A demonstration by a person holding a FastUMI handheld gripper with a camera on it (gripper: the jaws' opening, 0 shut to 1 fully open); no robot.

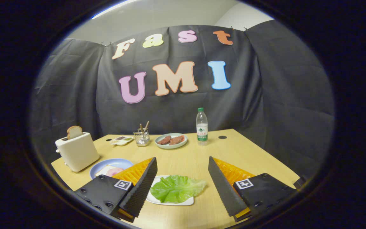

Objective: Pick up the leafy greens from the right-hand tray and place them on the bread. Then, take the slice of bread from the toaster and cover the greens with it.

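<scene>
Toaster [77,152]: left of the frame, on the desk [195,156], well beyond my left finger.
Slice of bread [74,131]: standing up out of the toaster's slot.
Blue plate [102,165]: just right of the toaster, partly hidden by my left finger; on it lies bread [104,170] with something pink on top.
Small dish [121,140] and wire holder [142,137]: at the far middle-left of the desk, side by side.
Leafy greens [176,188]: lower centre, flat on the white tray [170,201], between my fingers.
My fingers [182,173]: spread wide apart, holding nothing.
Green plate [171,140]: far centre, two dark patties on it.
Water bottle [202,127]: upright, just right of the green plate.
</scene>
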